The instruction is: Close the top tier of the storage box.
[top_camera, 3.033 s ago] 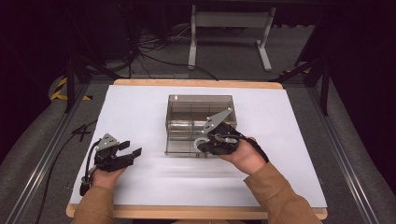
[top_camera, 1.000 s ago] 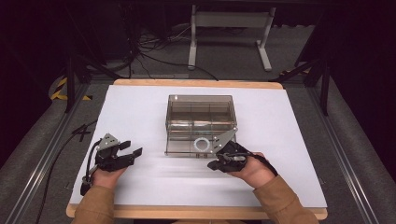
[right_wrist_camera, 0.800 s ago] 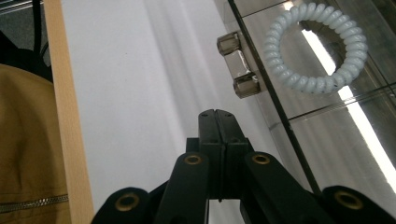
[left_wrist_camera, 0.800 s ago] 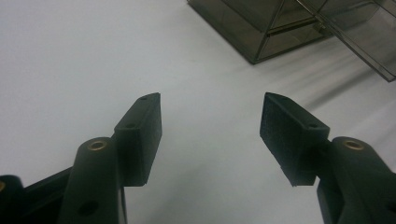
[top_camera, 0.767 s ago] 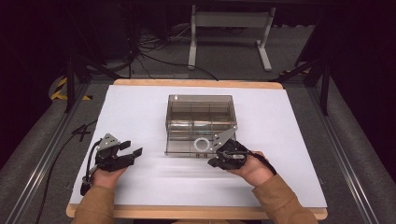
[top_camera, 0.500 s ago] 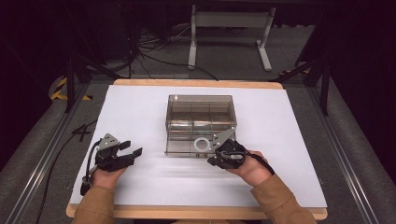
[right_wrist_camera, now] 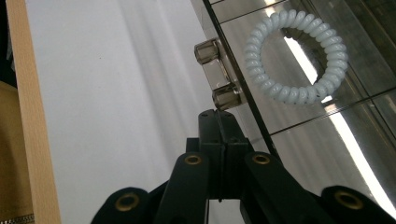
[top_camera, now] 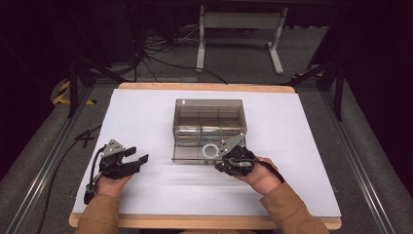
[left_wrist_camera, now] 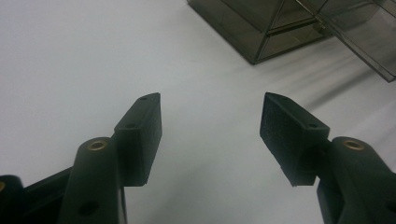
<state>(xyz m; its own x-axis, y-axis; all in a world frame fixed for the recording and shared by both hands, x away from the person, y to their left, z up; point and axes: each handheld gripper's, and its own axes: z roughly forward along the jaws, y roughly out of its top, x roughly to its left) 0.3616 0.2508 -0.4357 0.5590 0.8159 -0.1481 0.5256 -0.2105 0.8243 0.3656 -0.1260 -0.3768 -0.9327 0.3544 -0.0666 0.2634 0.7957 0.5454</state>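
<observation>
The white coiled hair tie (right_wrist_camera: 297, 58), a ring of spiral plastic, lies inside the smoky transparent plastic box with inner dividers (top_camera: 209, 127), in the drawer-like front part that sits nearest the person; in the high view the hair tie (top_camera: 211, 150) shows through the clear front section, near its right end; in the right gripper view it rests on the clear floor just behind the front wall, beside the small clear two-knobbed handle (right_wrist_camera: 218, 76) that sticks out from that wall.

The right gripper (right_wrist_camera: 218, 122) points at that handle, its tip just below the nearer knob and very close to it, though whether it touches I cannot tell; its two black jaws are pressed flat together with nothing between them; in the high view the right gripper (top_camera: 225, 162) sits at the box's front right corner, held by the right hand (top_camera: 259, 174).

The left gripper (left_wrist_camera: 210, 119) stands well apart to the left, its jaws spread wide and empty over the white table cover (top_camera: 146, 117); the left hand (top_camera: 111, 181) holds it low above the sheet; the light wooden table edge (top_camera: 204, 222) runs along the near side.
</observation>
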